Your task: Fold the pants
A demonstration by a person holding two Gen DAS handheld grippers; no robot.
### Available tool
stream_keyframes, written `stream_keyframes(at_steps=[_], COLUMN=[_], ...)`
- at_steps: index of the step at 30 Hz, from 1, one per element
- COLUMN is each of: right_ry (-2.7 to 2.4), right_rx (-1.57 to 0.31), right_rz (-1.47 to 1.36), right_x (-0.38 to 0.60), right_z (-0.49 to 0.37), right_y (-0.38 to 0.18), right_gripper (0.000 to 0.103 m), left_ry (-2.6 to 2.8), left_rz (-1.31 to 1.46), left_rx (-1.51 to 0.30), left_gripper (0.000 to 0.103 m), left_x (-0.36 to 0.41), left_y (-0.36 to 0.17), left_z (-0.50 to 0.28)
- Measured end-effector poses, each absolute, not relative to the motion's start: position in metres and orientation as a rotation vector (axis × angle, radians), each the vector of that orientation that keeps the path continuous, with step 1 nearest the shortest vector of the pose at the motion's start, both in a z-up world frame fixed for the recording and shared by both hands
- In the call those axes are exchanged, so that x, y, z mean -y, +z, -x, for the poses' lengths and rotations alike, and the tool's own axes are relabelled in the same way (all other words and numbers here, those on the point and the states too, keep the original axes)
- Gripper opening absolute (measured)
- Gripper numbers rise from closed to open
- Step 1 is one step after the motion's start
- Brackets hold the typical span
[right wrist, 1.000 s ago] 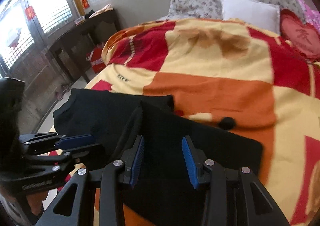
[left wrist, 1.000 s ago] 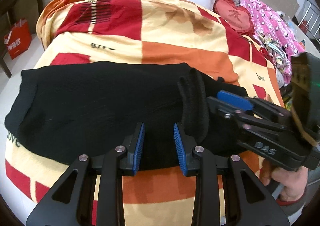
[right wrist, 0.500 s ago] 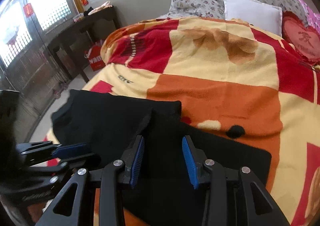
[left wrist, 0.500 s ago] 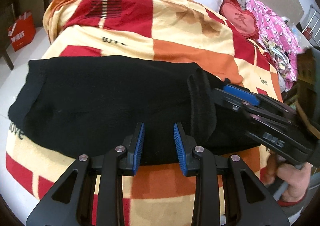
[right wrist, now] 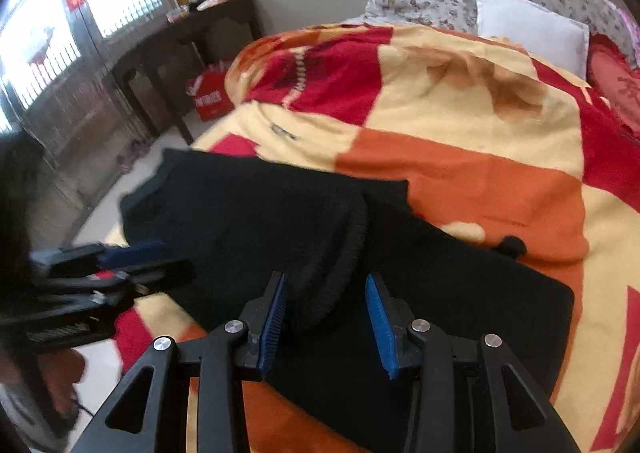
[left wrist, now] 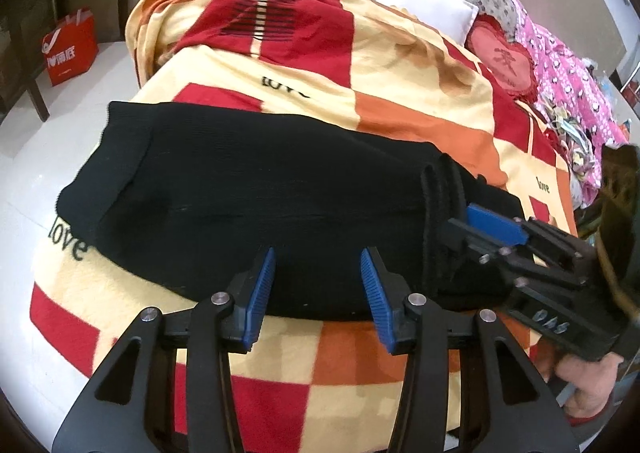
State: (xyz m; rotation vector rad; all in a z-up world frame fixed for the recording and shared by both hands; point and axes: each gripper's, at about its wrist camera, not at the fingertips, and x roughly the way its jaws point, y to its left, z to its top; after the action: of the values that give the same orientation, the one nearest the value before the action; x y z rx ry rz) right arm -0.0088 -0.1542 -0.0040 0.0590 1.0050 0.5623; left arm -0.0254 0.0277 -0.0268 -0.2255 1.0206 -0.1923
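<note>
The black knit pants (left wrist: 260, 193) lie folded across the near end of a checked red, orange and cream blanket (left wrist: 400, 73). Their thick ribbed edge (left wrist: 436, 205) stands up in a ridge at the right end of the fold. My left gripper (left wrist: 318, 293) hovers over the near edge of the pants, its jaws opening with nothing between them. My right gripper (right wrist: 326, 309) is open; the ribbed edge (right wrist: 348, 253) runs under the gap between its pads, and neither pad presses on it. The left wrist view shows the right gripper (left wrist: 452, 229) from the side, fingertips close to that ridge.
A white pillow (left wrist: 424, 9), a red heart cushion (left wrist: 504, 57) and pink bedding (left wrist: 568, 81) lie at the far end of the bed. A dark wooden table (right wrist: 180, 41) and a red bag (left wrist: 70, 53) stand on the pale floor to the left.
My left gripper's jaws have spread wider. Both hands have shifted sideways over the pants. The ribbed ridge now lies between my right gripper's pads instead of by its left pad.
</note>
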Motion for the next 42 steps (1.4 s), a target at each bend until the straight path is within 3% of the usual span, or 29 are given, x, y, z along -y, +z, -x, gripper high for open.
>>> stream_keyframes(at_steps=[8,10,11,27,31,34,36,37,38,39,40,42], right_ry=[0.712,0.763,0.785,0.972,1.029,1.046,1.072,1.077,1.084,1.089,1.091,1.104], right_rx=[-0.986,-0.98,-0.982,-0.97,-1.026,-1.039,-1.039,-1.041,-1.049,-1.054,-1.049,-1.036], right_rz=[-0.08,-0.06,-0.047,0.165,0.165,0.136,0.066,0.034,0.01,-0.014,-0.041,-0.094], right_x=[0.104,0.084,0.076,-0.043,-0.061,-0.067,-0.063,-0.061,-0.059,-0.057,-0.053,-0.043], right_z=[-0.009,-0.014,-0.018,-0.084,-0.1,-0.106,-0.11,-0.112,-0.114,-0.116,-0.117,-0.117], right_y=[0.002,0.002,0.001,-0.016,-0.032,-0.044,-0.047,-0.048,-0.049,-0.05,-0.049,-0.044], right_gripper=[0.044,0.046,0.047,0.052,0.057,0.057,0.057,0.05,0.044,0.037,0.03,0.021], left_ry=[-0.16,-0.155,-0.143,0.057,0.057,0.053,0.05,0.046,0.04,0.022,0.007,-0.024], left_rz=[0.316,0.381,0.406,0.616,0.608,0.599,0.598,0.602,0.61,0.632,0.646,0.646], left_rx=[-1.017,-1.016,-1.014,-0.999,-0.985,-0.97,-0.951,-0.94,-0.934,-0.929,-0.939,-0.936], left_gripper=[0.045,0.06,0.062,0.063,0.072,0.073,0.073,0.072,0.071,0.053,0.029,0.024], left_x=[-0.062,-0.08,-0.087,-0.153,-0.149,-0.146,-0.146,-0.147,-0.148,-0.149,-0.15,-0.148], left_y=[-0.024,-0.025,-0.026,-0.053,-0.054,-0.054,-0.055,-0.055,-0.055,-0.056,-0.057,-0.052], left_z=[0.039,0.047,0.05,0.049,0.036,0.028,0.025,0.024,0.023,0.022,0.02,0.018])
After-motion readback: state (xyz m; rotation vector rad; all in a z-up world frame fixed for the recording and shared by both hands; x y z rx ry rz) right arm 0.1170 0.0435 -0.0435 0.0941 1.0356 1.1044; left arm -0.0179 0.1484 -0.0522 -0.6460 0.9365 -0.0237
